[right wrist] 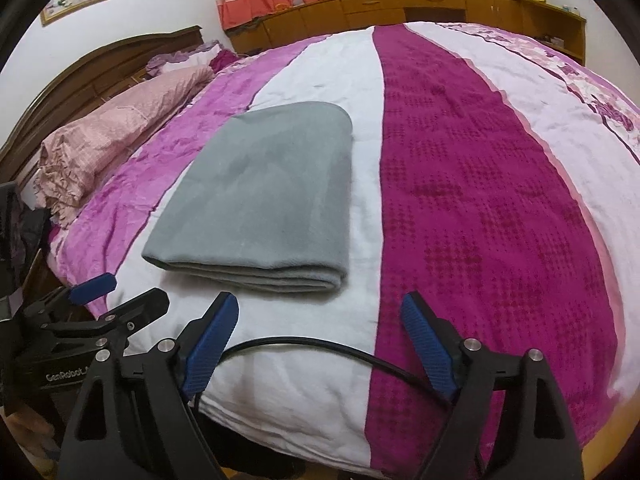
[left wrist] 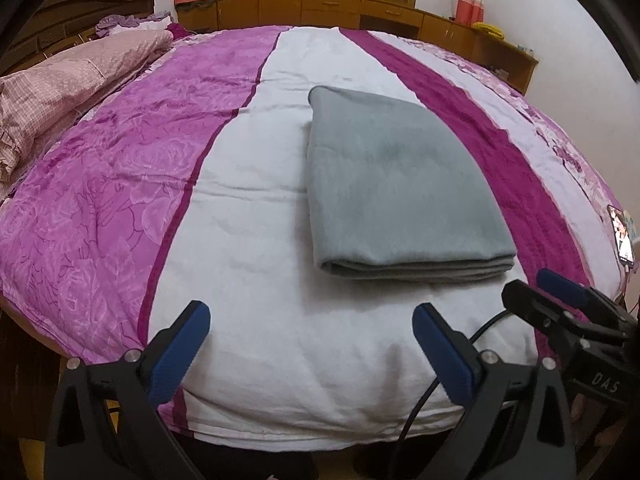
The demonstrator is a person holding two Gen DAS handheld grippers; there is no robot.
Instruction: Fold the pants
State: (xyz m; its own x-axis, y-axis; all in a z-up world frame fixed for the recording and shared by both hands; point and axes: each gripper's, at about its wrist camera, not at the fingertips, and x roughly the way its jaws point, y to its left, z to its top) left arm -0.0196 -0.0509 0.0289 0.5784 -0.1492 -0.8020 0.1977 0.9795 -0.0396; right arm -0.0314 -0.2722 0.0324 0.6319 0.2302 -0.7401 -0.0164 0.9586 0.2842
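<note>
While you hold both tools back at the near edge of the bed, you have one pair of grey pants (left wrist: pixel 400 184) in front of you, folded into a single flat rectangle with its stacked layers showing along the edge nearest you. It lies on the white stripe of the bedspread (left wrist: pixel 256 208), its right side just beside the dark magenta stripe.

You have two grippers, each with two blue-padded fingers. Your left gripper (left wrist: pixel 312 316) has its jaws spread wide with nothing between them, and only white cover shows in the gap. Your right gripper (right wrist: pixel 320 308) is also parted and empty, straddling the seam between white and magenta; neither touches the pants. One black cable (right wrist: pixel 320 346) loops across just behind the right gripper's fingers.

One pink checked quilt (right wrist: pixel 116 132) is bunched along the left side against the one dark wooden headboard (right wrist: pixel 120 60), well apart from the pants. One phone (left wrist: pixel 622 236) with a lit screen lies at the right edge of the bed, near your right gripper in the left wrist view.

Open cover lies on all sides of the pants: a strip of white toward you, a wider stretch left, and the broad magenta band to the right. Beyond the far edge stand wooden cabinets (right wrist: pixel 400 4) under one window
</note>
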